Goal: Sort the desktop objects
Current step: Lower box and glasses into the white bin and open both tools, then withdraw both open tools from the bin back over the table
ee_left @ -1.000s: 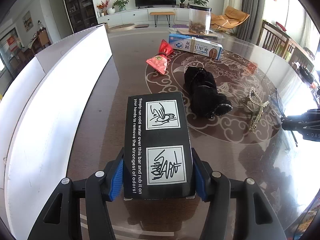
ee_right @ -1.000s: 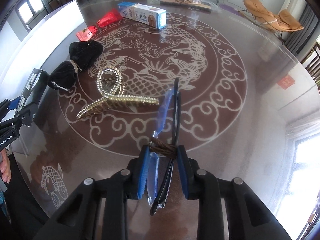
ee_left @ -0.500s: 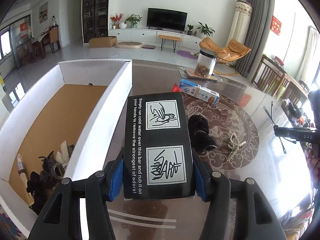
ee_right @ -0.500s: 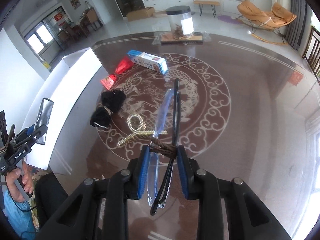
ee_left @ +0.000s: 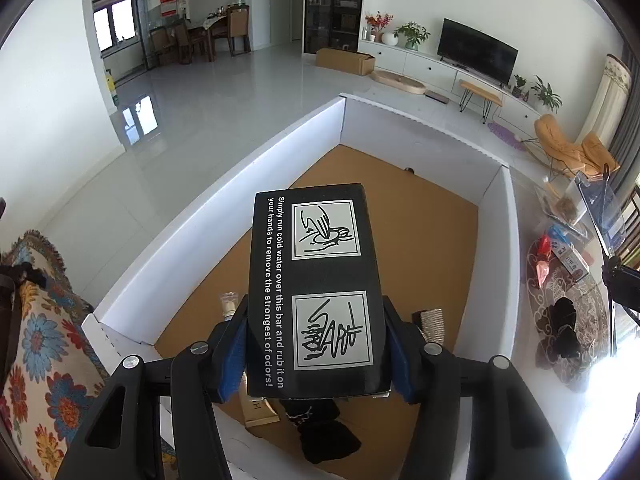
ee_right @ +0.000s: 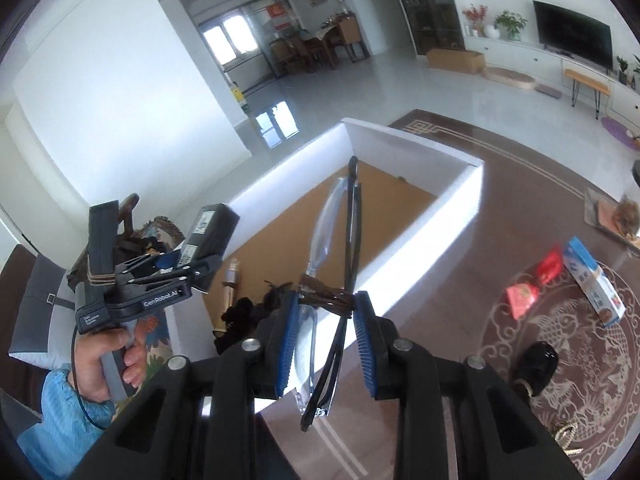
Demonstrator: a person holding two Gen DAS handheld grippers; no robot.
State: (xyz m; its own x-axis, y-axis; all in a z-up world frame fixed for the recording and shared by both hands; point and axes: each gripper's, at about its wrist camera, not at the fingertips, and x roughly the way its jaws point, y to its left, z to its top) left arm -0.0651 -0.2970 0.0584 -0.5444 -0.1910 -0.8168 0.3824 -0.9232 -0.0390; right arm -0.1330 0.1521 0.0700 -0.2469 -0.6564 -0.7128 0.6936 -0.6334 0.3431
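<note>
So both my hands just swung off the table (ee_right: 460, 240) and over to the big white box (ee_left: 506, 248) with the cardboard floor. A second ago I was down low over the patterned tabletop; now both cameras look into the box, so this is the drop-off part of the sort.

Left gripper (ee_left: 316, 344): jaws clenched on the black box (ee_left: 316, 280), the one with white text about rubbing a bar under cold water to kill odors, plus two little line drawings. It's a flat rectangular carton held by its long sides, sitting straight in the grip, hanging above the near end of the white box. Below it I can see stuff already in there: a dark fabric thing, a small bottle-ish item and a comb-like clip.

Right gripper (ee_right: 326, 340): jaws squeezed in as tight as they go on a pair of glasses (ee_right: 348, 240), folded, dark frame, clear lenses, with a brown hair tie wrapped round them. They poke forward over the box's near wall, not quite as far in as the black box.

Still on the table: red pouches, a blue and white carton, a black bow.

I reckon next is just letting go, black box first.
</note>
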